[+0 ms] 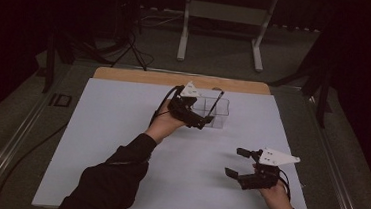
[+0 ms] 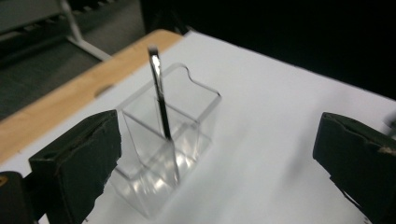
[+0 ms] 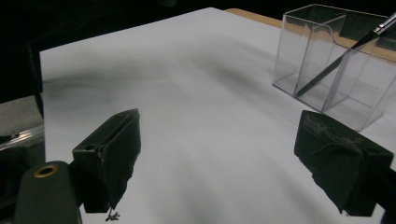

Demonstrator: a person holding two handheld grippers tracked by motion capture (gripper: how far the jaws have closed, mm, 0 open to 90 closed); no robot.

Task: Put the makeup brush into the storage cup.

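On the bench [image 1: 120, 144], a white sheet over a wooden top whose bare strip shows along the far edge, the left hand-held gripper [image 1: 211, 119] sits just beside the near-left side of the clear box [image 1: 218, 112], its jaws spread wide and released with nothing between them; in the left gripper view the clear box [image 2: 163, 140] lies ahead in the gap between the two black jaws, touched by neither. One clear box stands near the middle of the far edge, divided into compartments, and one thin brush [image 1: 215, 105] stands in it. The brush's long axis runs steeply up: its lower end rests on the box floor and its silvery upper end [image 2: 155, 63] leans out above the rim, tilted toward the far edge of the bench in the high view. In the right gripper view the brush [image 3: 345, 53] slants from the low left of a compartment up to the right, past the top of the box [image 3: 317, 51]. The left half and the near middle of the sheet lie bare, giving open room between the two hands. The right hand-held gripper [image 1: 236, 162] hovers near the near-right corner, well apart from the box, jaws likewise parted and holding nothing. Two hand-held grippers in all.
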